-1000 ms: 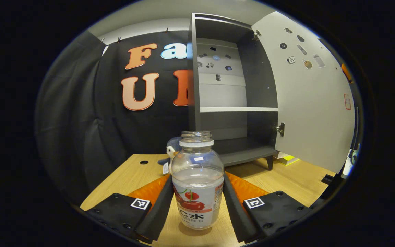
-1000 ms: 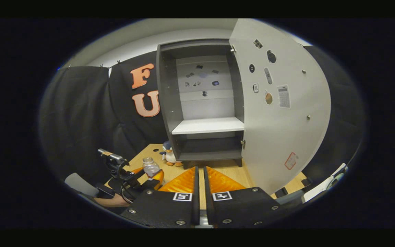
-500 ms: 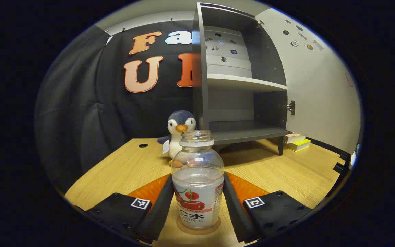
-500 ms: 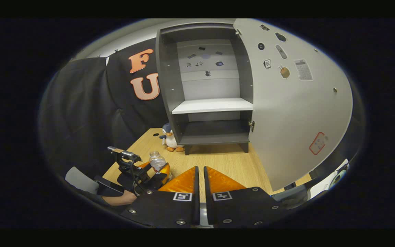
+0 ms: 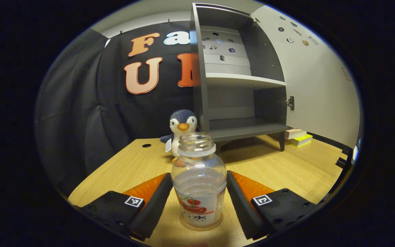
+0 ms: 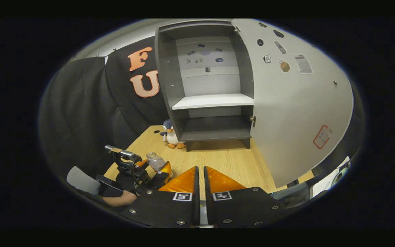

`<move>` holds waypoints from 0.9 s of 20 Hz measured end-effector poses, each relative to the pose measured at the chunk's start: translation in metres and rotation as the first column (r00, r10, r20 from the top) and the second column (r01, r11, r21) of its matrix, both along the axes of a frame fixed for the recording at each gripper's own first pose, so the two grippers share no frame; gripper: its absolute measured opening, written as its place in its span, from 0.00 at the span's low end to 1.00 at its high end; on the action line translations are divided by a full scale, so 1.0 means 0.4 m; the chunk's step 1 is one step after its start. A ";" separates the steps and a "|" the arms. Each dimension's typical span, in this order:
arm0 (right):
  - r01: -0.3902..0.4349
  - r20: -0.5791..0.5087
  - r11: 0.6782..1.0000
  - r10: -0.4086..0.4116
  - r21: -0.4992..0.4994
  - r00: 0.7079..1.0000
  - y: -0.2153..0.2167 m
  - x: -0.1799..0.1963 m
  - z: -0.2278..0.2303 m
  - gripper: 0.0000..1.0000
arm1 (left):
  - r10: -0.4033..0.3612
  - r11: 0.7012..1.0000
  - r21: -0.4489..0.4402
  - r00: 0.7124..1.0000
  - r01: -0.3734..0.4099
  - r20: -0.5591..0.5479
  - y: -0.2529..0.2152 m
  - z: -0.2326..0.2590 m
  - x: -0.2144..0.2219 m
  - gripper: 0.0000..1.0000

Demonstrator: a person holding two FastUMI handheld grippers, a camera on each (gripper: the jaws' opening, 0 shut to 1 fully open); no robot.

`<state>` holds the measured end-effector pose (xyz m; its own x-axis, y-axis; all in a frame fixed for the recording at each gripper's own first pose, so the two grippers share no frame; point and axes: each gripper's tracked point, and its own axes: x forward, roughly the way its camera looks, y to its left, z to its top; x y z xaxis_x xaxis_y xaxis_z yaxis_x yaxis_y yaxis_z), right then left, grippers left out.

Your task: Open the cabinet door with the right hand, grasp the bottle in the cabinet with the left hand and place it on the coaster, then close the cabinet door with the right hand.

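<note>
One capless juice bottle point(image 5: 199, 180) stands on one round coaster point(image 5: 201, 224), between the left gripper's point(image 5: 199, 202) spread fingers. The right gripper point(image 6: 200, 192) is pressed together, empty. One cabinet door point(image 6: 293, 103) stands open beside one penguin plush point(image 5: 182, 128).

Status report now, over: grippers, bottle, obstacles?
Left gripper open beside bottle. Bottle on coaster. Right gripper shut, empty. Cabinet door open; penguin toy behind.

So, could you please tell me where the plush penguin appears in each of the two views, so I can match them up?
Left gripper view: the plush penguin stands at centre, just behind the bottle, left of the cabinet.
Right gripper view: the plush penguin is small, left of centre, at the cabinet's lower left corner.
Shared landmark: the open cabinet's dark left side panel, right beside the penguin.
</note>
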<state>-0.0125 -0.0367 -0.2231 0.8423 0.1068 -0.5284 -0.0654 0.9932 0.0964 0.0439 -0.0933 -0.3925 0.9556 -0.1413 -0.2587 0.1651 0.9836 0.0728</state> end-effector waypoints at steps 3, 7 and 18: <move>-0.003 -0.003 1.000 0.003 -0.001 1.000 -0.001 -0.007 0.001 0.07 | 0.000 1.000 0.000 1.000 0.000 0.013 -0.007 0.024 -0.007 1.00; -0.008 0.002 1.000 0.008 0.005 1.000 -0.007 -0.037 0.010 0.07 | 0.004 1.000 -0.004 0.999 -0.004 0.039 -0.008 0.062 -0.016 0.98; -0.001 0.026 0.999 0.000 0.038 1.000 -0.032 -0.078 0.044 0.08 | 0.075 0.997 -0.026 0.995 -0.073 0.067 0.019 0.171 -0.030 0.98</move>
<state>-0.0436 -0.0494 -0.2057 0.8559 0.1265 -0.5015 -0.0687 0.9888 0.1323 0.0320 -0.0856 -0.3243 0.9788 -0.0745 -0.1908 0.0871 0.9945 0.0585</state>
